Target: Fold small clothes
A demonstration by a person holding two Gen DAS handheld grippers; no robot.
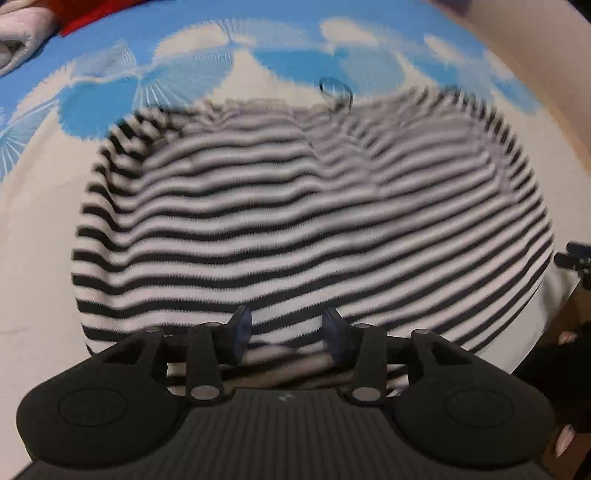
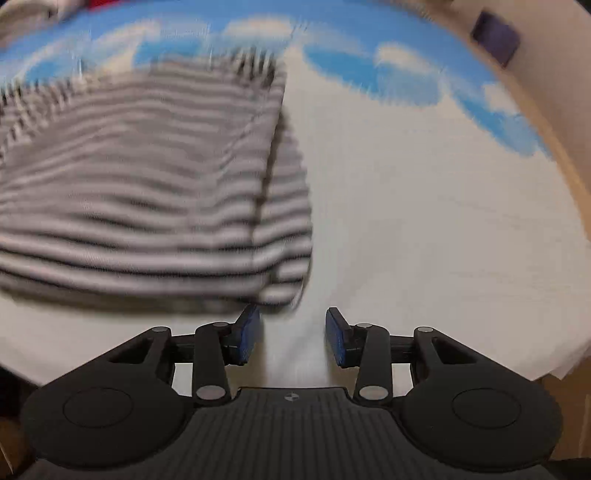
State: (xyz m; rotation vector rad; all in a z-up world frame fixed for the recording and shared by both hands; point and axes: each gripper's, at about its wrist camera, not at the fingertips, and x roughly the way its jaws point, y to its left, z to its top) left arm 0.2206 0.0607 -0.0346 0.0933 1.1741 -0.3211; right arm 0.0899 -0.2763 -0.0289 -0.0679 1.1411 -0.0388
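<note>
A black-and-white striped garment [image 1: 303,218] lies spread on a bed sheet with a blue and white pattern [image 1: 110,48]. My left gripper [image 1: 288,336] is open, with its blue-padded fingers over the garment's near edge; nothing is held. In the right wrist view the same striped garment [image 2: 147,192] lies at the left, blurred by motion. My right gripper [image 2: 293,336] is open and empty, just off the garment's near right corner, over bare white sheet [image 2: 424,221].
A red cloth [image 1: 85,14] and a pale bundle [image 1: 18,33] lie at the far left of the bed. The bed's right edge [image 1: 565,295] drops off beside the garment. A dark square object [image 2: 496,35] sits at the far right by a beige wall.
</note>
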